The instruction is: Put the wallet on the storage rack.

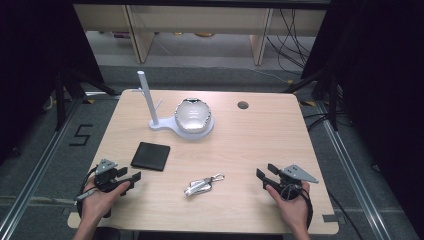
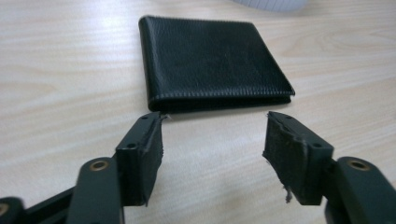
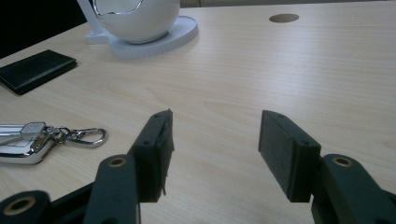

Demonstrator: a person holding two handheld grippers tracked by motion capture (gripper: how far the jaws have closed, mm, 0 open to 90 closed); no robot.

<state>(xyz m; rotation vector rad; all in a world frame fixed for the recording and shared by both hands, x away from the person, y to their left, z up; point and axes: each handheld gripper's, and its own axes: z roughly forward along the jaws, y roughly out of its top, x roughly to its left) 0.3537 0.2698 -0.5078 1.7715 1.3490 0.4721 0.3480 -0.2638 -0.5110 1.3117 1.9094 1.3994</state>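
Both jaws spread and empty, the left gripper (image 1: 131, 178) faces a black wallet (image 2: 212, 63) lying flat on the surface (image 1: 260, 145), seemingly lined up for approach; the right gripper (image 1: 265, 176) waits beside a key fob (image 1: 200, 186).

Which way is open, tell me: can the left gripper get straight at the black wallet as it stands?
Probably yes. The left gripper is open and faces the wallet, which lies flat just past its tips, with bare table between them.

Wallet (image 1: 150, 156) left of keys (image 1: 202, 185)
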